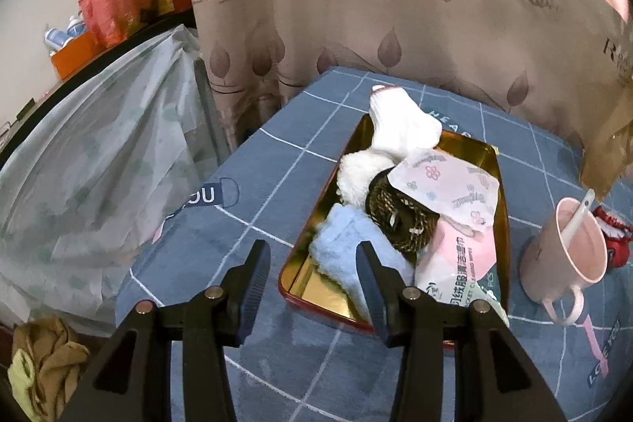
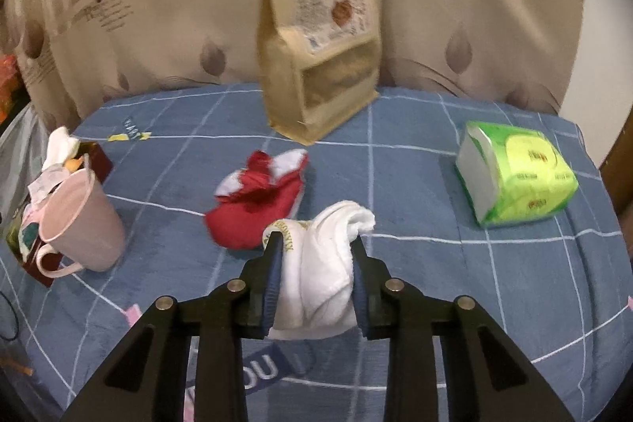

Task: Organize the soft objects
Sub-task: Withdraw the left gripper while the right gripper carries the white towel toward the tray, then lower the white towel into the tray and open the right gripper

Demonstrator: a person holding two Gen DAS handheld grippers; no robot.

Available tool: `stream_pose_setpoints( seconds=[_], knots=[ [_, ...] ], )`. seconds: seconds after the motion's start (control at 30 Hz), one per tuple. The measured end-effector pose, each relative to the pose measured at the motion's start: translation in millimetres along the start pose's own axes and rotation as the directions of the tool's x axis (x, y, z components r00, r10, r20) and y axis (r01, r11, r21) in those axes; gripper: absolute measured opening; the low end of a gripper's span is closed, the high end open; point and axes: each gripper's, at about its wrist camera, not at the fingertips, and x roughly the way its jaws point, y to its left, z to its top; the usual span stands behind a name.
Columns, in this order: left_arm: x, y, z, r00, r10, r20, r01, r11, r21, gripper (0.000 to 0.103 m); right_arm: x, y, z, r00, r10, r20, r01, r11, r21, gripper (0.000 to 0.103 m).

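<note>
My right gripper (image 2: 314,244) was clenched on the white cloth (image 2: 322,263), lifted off the desk (image 2: 435,263) — the tin tray (image 1: 312,285) lay to its left, beyond the pink mug (image 2: 75,220). My left gripper (image 1: 312,252) hung released over the tray's near end.
</note>
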Motion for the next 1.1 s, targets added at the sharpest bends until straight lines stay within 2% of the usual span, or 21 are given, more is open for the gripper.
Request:
stream_pose_setpoints(
  seconds=[0.3,0.47,0.63,0.8,1.0,1.1],
  knots=[
    [0,12,1,1.0,0.007,0.014,-0.007,1.0,-0.024,0.046,-19,52,23,0.998,0.061,0.034,-0.058,0.995,-0.083,0.028],
    [-1,31,3,1.0,0.024,0.012,-0.023,0.996,-0.087,0.046,-22,106,37,0.983,0.179,0.04,-0.172,0.976,-0.137,0.028],
    [-3,54,5,0.999,0.051,0.013,-0.049,0.986,-0.157,0.046,-16,176,40,0.949,0.315,0.007,-0.307,0.928,-0.212,0.028],
    [-3,70,5,0.998,0.061,0.009,-0.058,0.977,-0.205,0.046,-8,264,34,0.901,0.429,-0.061,-0.426,0.852,-0.304,0.028],
    [-3,80,5,0.998,0.067,0.01,-0.063,0.97,-0.233,0.046,6,347,24,0.855,0.499,-0.143,-0.513,0.768,-0.383,0.028],
    [-1,85,5,0.998,0.07,0.007,-0.066,0.967,-0.245,0.046,15,377,18,0.844,0.507,-0.177,-0.531,0.742,-0.409,0.028]
  ],
)
